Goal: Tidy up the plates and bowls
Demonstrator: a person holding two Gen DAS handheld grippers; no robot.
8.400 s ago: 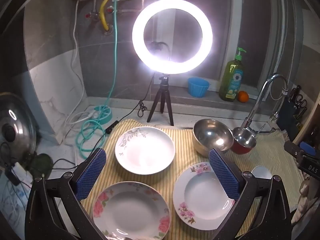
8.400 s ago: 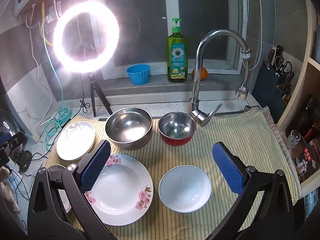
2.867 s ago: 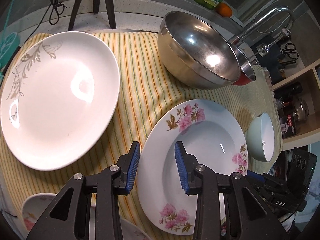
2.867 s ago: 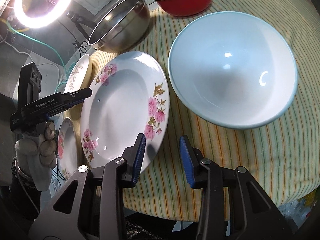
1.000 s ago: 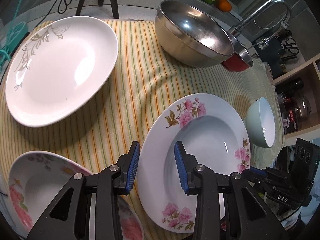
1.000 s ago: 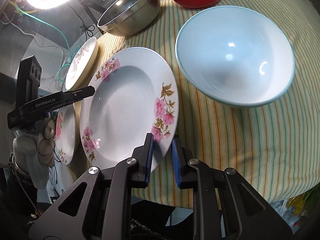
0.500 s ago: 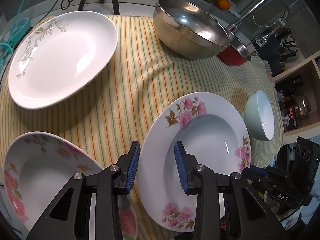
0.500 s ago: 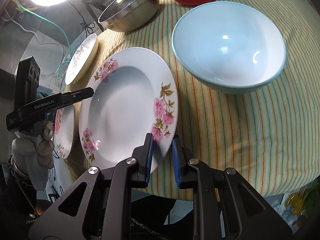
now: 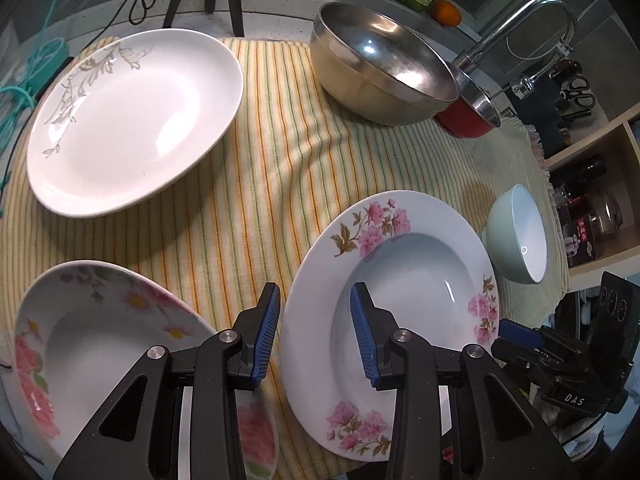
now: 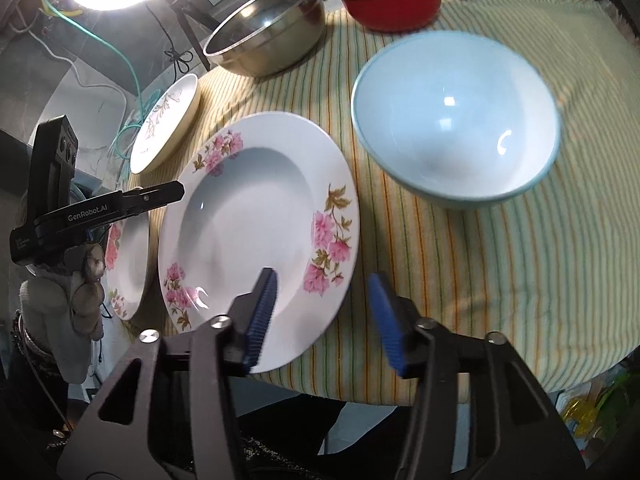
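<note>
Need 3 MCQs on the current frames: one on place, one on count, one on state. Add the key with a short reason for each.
1. In the right wrist view, where is the pale blue bowl?
A. Stacked on the pink-flowered plate
B. On the striped cloth, right of the pink-flowered plate
C. Inside the steel bowl

2. How many plates show in the left wrist view?
A. One
B. Five
C. Three

3. What state is the right gripper in?
A. Open, one finger on each side of the plate's near rim
B. Shut on the pale blue bowl
C. Shut on nothing

Key:
1. B: the pale blue bowl sits on the striped cloth, right of the pink-flowered plate.
2. C: they are the grey-leaf plate, the pink-flowered plate, and the lower-left flowered plate.
3. A: the right gripper shows a clear gap, with the plate's rim inside it.
</note>
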